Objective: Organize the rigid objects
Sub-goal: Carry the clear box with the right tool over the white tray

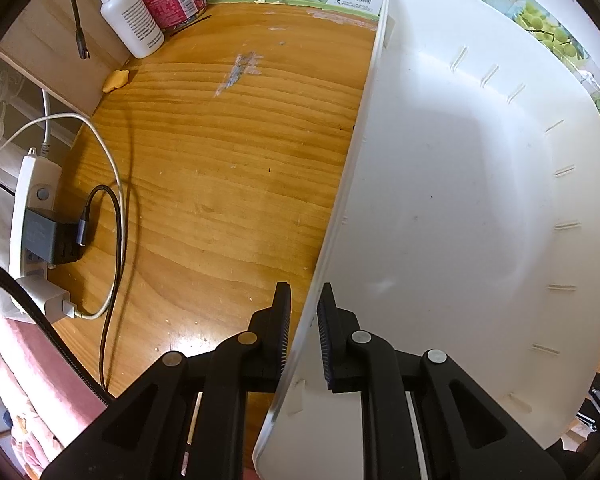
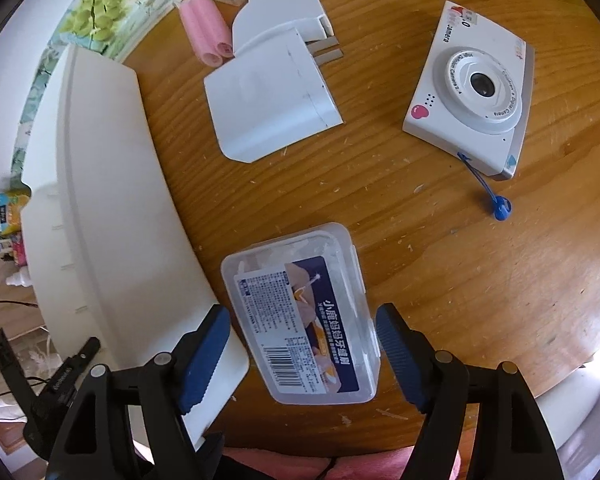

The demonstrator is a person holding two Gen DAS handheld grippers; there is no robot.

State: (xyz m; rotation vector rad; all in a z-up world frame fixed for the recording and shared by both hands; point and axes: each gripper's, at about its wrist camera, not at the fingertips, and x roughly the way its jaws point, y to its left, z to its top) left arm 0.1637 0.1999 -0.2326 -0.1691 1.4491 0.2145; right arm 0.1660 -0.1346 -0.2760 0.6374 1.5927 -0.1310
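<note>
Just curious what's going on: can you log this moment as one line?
left tool: shut on white bin wall | right tool: open around clear plastic box | toy camera, white plug: on wooden table

Our right gripper (image 2: 302, 354) has its fingers (image 2: 204, 354) spread wide on either side of a clear plastic box (image 2: 304, 314) lying on the wooden worktop (image 2: 440, 248). Further off we see a white toy camera (image 2: 474, 94), with the white bin (image 2: 100, 208) alongside.
</note>
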